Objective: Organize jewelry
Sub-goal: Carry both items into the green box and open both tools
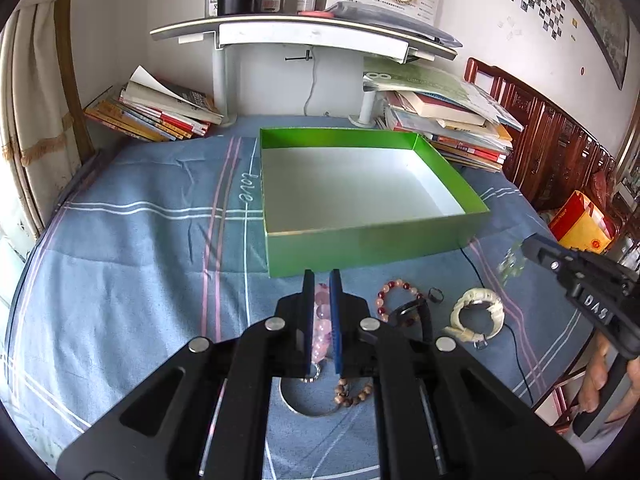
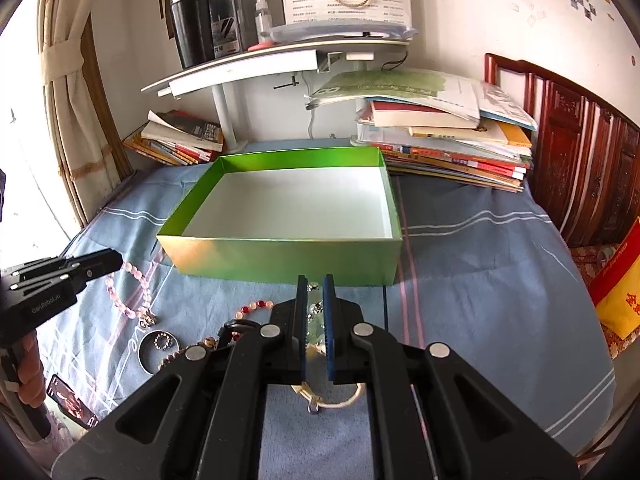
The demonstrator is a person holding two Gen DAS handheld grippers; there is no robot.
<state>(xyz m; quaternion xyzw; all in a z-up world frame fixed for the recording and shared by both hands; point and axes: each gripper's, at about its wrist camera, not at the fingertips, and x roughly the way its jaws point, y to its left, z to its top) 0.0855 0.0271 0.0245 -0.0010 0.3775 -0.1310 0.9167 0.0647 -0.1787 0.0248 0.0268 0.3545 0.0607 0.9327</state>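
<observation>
Gripping a pink bead bracelet (image 1: 322,322) between its nearly closed blue pads, the left gripper (image 1: 321,280) hung above the blue plaid cloth (image 1: 140,216), just short of the near wall of the open green cardboard box with a white floor (image 1: 372,248). In the right wrist view the same bracelet dangled in a loop from that gripper's tip, clear of the cloth. The right gripper (image 2: 315,280) was likewise almost shut, pinching a pale green translucent bead bracelet (image 2: 317,320) that hung between its pads, also near the box's near wall.

On the cloth nearer than the box lay the remaining pieces: a red and peach bead bracelet (image 1: 394,290), a dark band (image 1: 420,316) partly overlapping it, a small dark ring (image 1: 436,294), a cream-white wristwatch (image 1: 478,314) to the right, a brown wooden bead bracelet (image 1: 354,394) and a silver bangle (image 2: 158,346) close to the left gripper's body. The box itself held nothing visible.

Stacks of books (image 2: 448,140) stood on the far side of the cloth, left and right of a white stand (image 1: 224,80). A person's hand (image 1: 608,384) held the right gripper's handle at the right edge.
</observation>
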